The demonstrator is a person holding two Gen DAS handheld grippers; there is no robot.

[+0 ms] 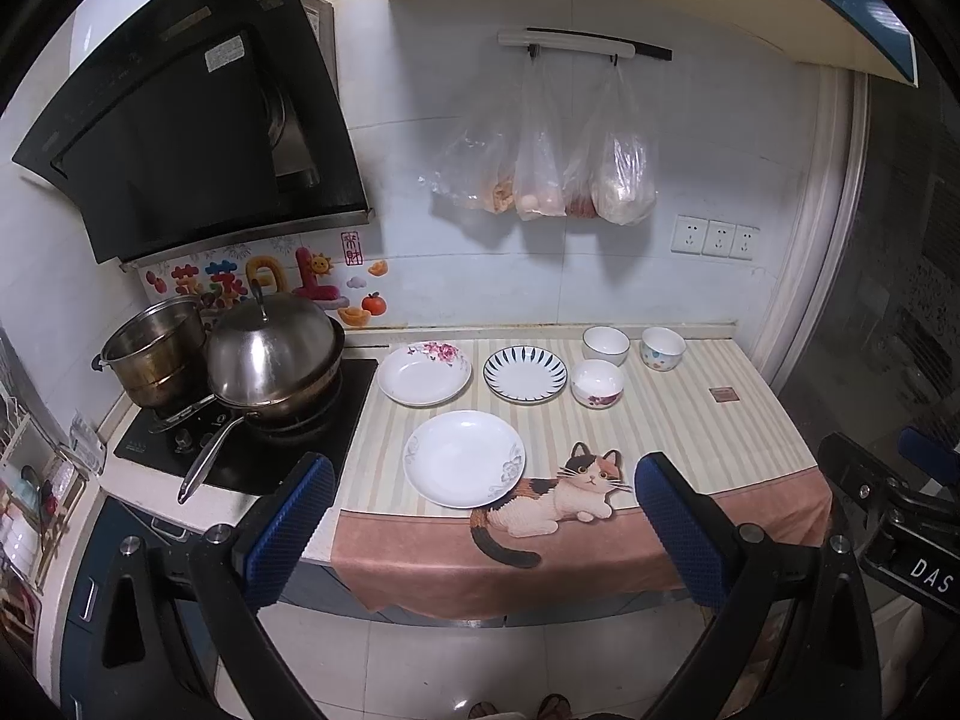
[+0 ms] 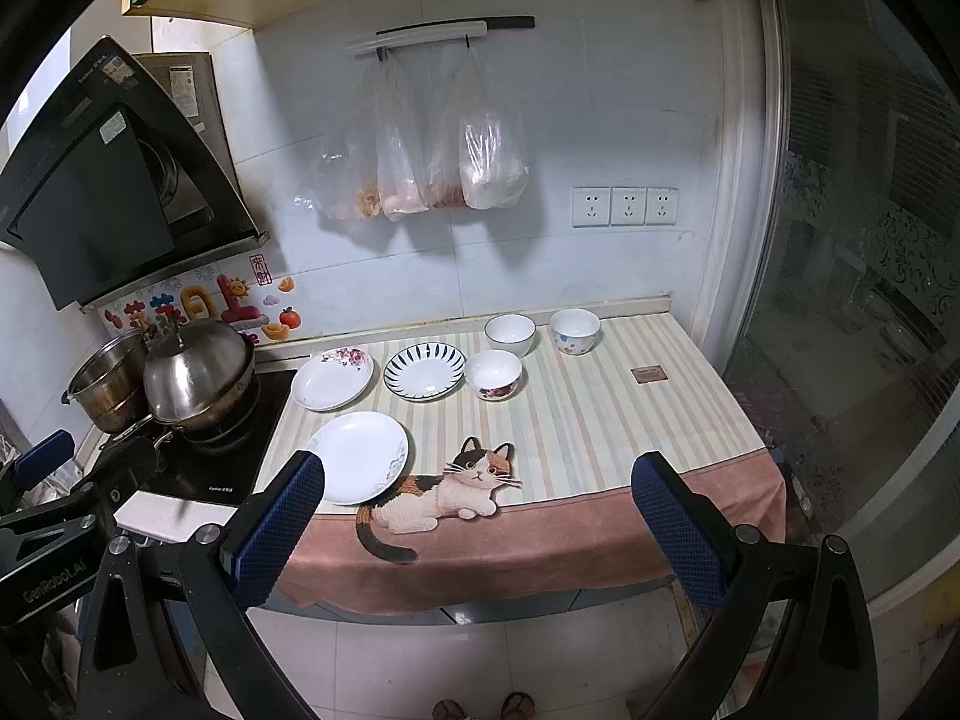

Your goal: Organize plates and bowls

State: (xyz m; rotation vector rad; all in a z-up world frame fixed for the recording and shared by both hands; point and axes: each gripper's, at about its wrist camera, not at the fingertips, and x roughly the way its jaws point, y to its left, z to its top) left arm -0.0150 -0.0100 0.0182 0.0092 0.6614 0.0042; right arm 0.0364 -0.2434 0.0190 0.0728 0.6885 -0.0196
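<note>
Hovering before the striped mat [image 1: 690, 420], both the left gripper [image 1: 486, 516] and right gripper [image 2: 480, 516] gape wide, empty; three plates and three bowls rest on it.

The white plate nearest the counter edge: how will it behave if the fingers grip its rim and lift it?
The white plate looks glazed and glossy, so it may slip between the fingers. It seems like rigid ceramic, probably breakable if dropped. It lies on a cloth that hangs over the counter edge, so pushing might drag the cloth.
</note>
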